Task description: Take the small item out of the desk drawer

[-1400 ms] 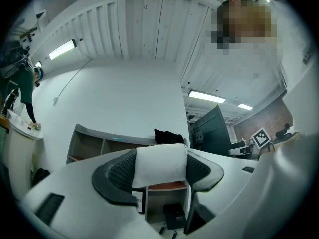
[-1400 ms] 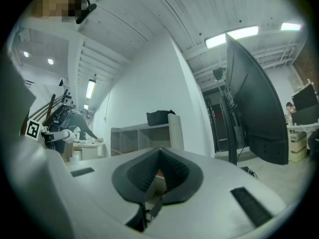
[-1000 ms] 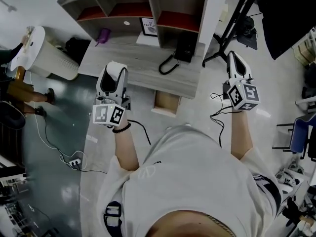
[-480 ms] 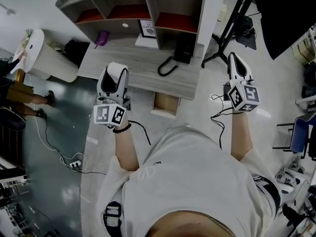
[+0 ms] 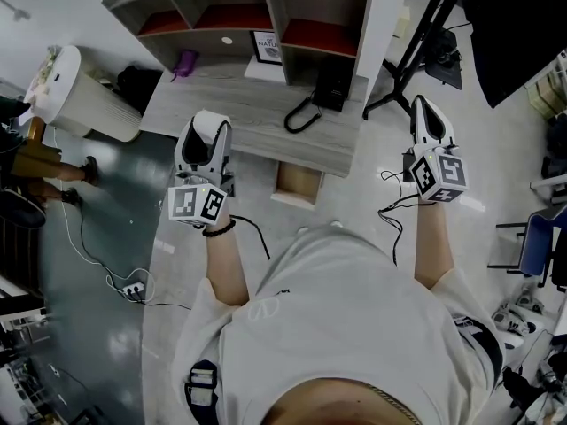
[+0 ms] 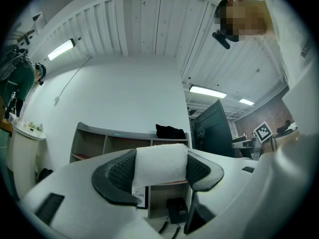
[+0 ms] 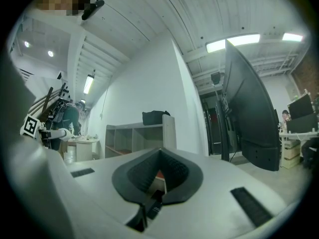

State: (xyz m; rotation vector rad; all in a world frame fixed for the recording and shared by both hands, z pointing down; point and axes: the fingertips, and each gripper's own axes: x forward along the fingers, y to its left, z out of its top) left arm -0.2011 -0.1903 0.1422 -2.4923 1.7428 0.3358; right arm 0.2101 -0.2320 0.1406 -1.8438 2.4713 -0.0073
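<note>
My left gripper [image 5: 205, 127] is shut on a small white roll [image 5: 210, 120], held up in front of the desk's left part. In the left gripper view the white roll [image 6: 158, 164] fills the gap between the black pads [image 6: 121, 172] of my left gripper [image 6: 159, 172]. The wooden desk drawer [image 5: 299, 184] stands pulled out below the grey desk [image 5: 257, 118], between my two hands. My right gripper [image 5: 423, 107] hangs right of the desk, off its edge; in its own view my right gripper [image 7: 160, 175] has its jaws together with nothing in them.
On the desk sit a black telephone [image 5: 326, 93], a purple object [image 5: 186, 63] and a framed sign [image 5: 268, 48] under the shelves. A white round bin [image 5: 78, 96] stands left, black stand legs [image 5: 415, 56] right, a blue chair [image 5: 539, 242] far right. Cables lie on the floor.
</note>
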